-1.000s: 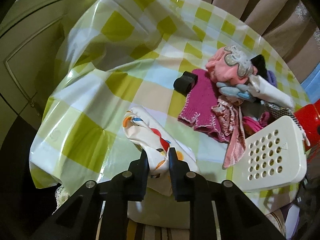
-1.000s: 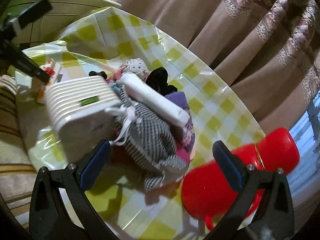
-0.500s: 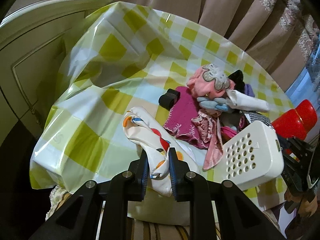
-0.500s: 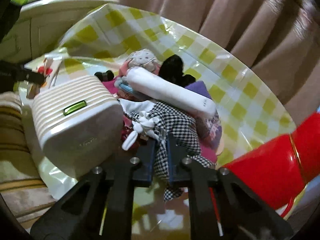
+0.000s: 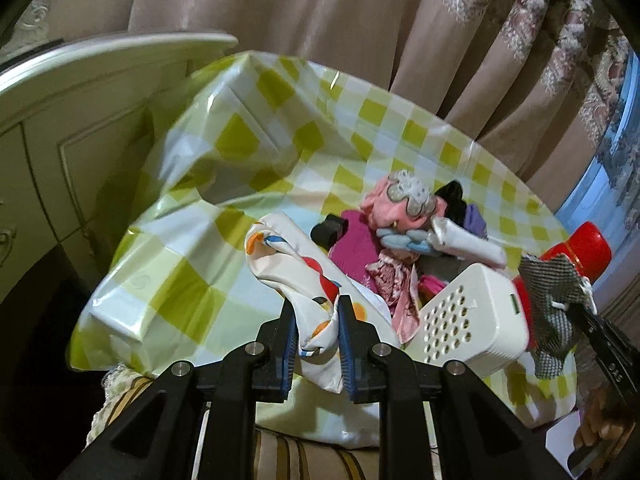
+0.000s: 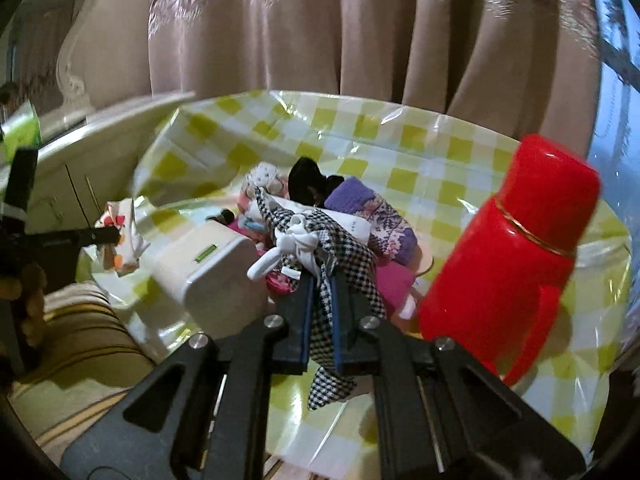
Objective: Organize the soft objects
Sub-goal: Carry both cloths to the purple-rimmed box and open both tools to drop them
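My left gripper (image 5: 317,312) is shut on a white cloth with coloured spots (image 5: 288,256), lifted off the checked tablecloth (image 5: 192,264). In the right wrist view that cloth (image 6: 120,236) hangs at the far left from the left gripper (image 6: 114,235). My right gripper (image 6: 322,284) is shut on a black-and-white houndstooth cloth with a white bow (image 6: 340,248), raised above the pile. The same houndstooth cloth (image 5: 554,304) shows at the right of the left wrist view. A pile of soft items (image 5: 404,216) lies mid-table: pink, magenta, light blue, purple and black pieces.
A white plastic box with holes (image 5: 468,320) sits near the table's front edge, beside the pile. A red thermos (image 6: 516,248) stands to the right. Curtains (image 6: 320,28) hang behind the table and a cream cabinet (image 5: 72,120) is at the left. A striped cushion (image 6: 80,328) lies below.
My right gripper went from wide open to shut on the houndstooth cloth and lifted it off the pile. My left gripper rose with the spotted cloth, its view tipping up toward the curtains.
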